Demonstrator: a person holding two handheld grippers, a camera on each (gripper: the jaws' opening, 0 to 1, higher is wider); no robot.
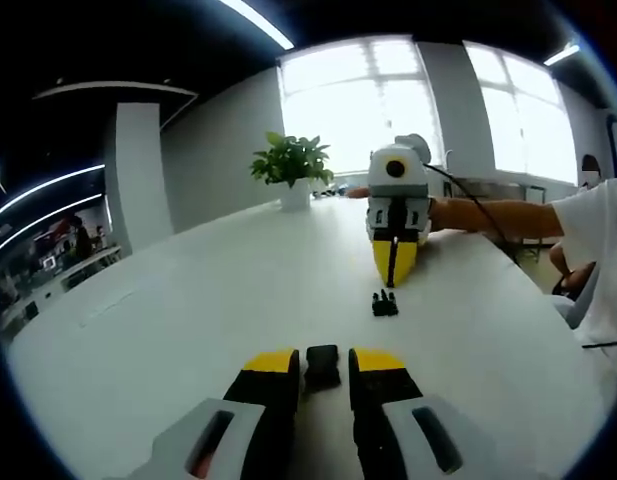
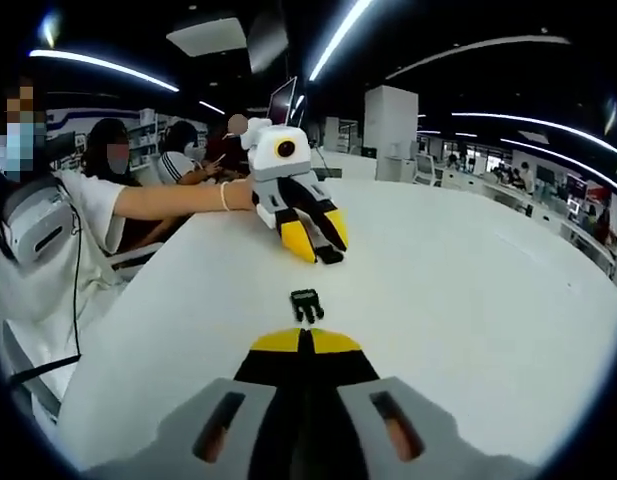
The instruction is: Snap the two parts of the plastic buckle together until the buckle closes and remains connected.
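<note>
In the left gripper view my left tongs are spread apart, and the 1st half of the small black plastic buckle, a blocky socket piece, sits between their yellow tips on the wide white table; I cannot tell whether the tips touch it. Further along the table lies the 2nd half, a small black pronged clip piece, free of either tool. Just beyond it my right tongs point down toward the table with their yellow tips pressed together on nothing.

In the right gripper view the pronged piece lies just ahead of my closed right tongs, while my left tongs stand further off with the socket piece at their tips. A green potted plant in a white pot stands near the table's far edge.
</note>
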